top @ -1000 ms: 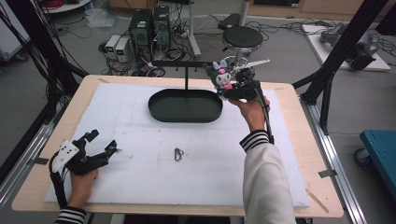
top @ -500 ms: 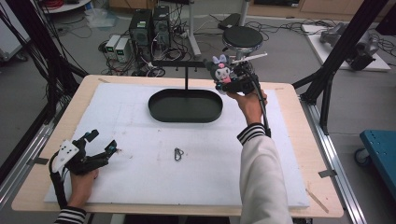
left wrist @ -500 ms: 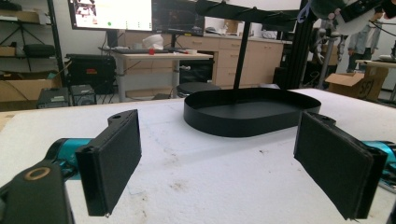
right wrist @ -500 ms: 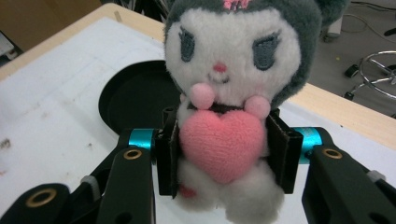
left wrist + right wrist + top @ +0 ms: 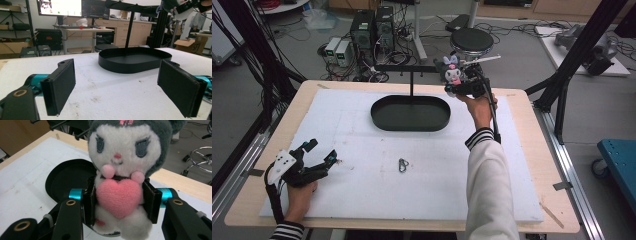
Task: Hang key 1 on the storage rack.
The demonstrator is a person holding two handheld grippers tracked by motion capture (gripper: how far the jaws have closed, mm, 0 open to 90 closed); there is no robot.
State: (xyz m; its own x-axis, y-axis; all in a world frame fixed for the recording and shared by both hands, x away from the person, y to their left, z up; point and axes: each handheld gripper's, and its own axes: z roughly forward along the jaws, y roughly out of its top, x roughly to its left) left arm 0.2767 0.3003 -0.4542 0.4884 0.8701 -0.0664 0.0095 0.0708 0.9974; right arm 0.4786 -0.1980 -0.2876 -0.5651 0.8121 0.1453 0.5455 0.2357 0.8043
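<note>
**Plush clamped in right gripper, held above tray's far right end**

While the right gripper (image 5: pixel 462 86) is raised over the far right end of the black oval tray (image 5: pixel 382 117), we see its jaws pinching the plush toy (image 5: pixel 452 73) at the body. In the right gripper view the pads press in from both sides of the pink heart (image 5: pixel 118 197) on the toy's front. The plush (image 5: pixel 125 157) has a white face, dark grey hood, pink nose and a pink mark at the top of the head. We read no tag or writing on it.

The toy is off the table, close beside the right tip of the black T-shaped stand (image 5: pixel 411 75) that rises behind the tray. We can't tell if it touches the bar.

The left gripper (image 5: pixel 314 162) sits low over the white foam mat (image 5: pixel 362 200) at the near left, jaws spread wide with nothing between them. The left gripper view confirms this: both pads (image 5: pixel 60 87) are well apart and face the tray (image 5: pixel 130 60).

A small metal carabiner (image 5: pixel 402 164) lies on the mat near the centre, well apart from both grippers.

On readable text: the monitor (image 5: pixel 60 7) in the left gripper view shows a screen, too small to read. No brand marks are legible on the grippers.
</note>
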